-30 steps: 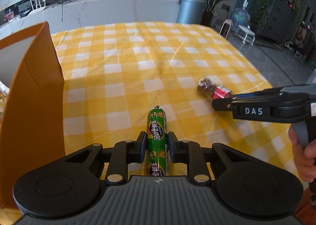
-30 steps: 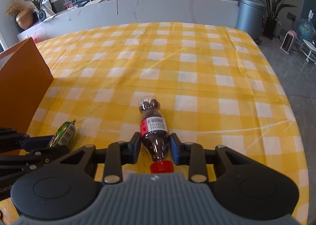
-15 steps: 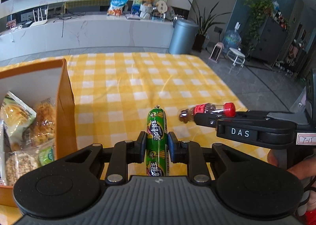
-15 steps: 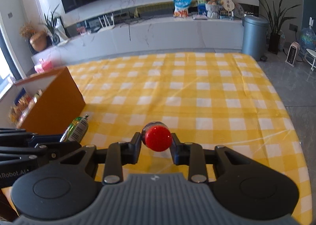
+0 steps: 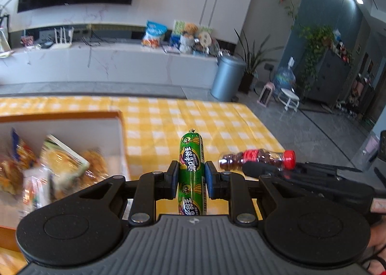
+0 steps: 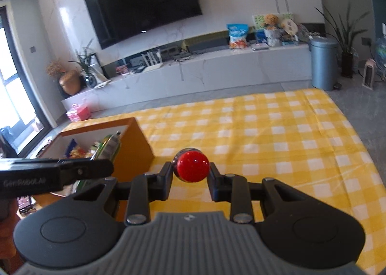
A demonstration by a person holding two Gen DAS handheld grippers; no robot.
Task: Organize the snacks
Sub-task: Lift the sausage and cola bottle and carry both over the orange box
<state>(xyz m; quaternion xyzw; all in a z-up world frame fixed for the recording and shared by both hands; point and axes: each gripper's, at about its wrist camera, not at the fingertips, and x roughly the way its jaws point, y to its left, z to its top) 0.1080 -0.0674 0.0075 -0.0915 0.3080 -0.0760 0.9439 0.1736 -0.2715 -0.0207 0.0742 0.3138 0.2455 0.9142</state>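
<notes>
My left gripper (image 5: 190,173) is shut on a green wrapped sausage (image 5: 191,154), held lengthwise above the table beside the orange box (image 5: 72,114). My right gripper (image 6: 191,173) is shut on a small cola bottle (image 6: 192,166); in the right wrist view only its red cap faces the camera. The left wrist view shows that cola bottle (image 5: 258,157) lying level in the air to the right, cap pointing right. In the right wrist view the left gripper (image 6: 96,168) reaches in from the left with the sausage (image 6: 106,148) in front of the orange box (image 6: 135,144). Several snack bags (image 5: 62,161) fill the box.
A yellow checked tablecloth (image 6: 277,144) covers the table, bare to the right of the box. A white counter (image 6: 217,67) with snack bags and a grey bin (image 6: 323,62) stands beyond the table. A hand (image 5: 376,241) shows at the lower right.
Both grippers have risen off the table with the sausage and the bottle. The bottle swung until its cap faces the right camera. The box's inside has come into view.
</notes>
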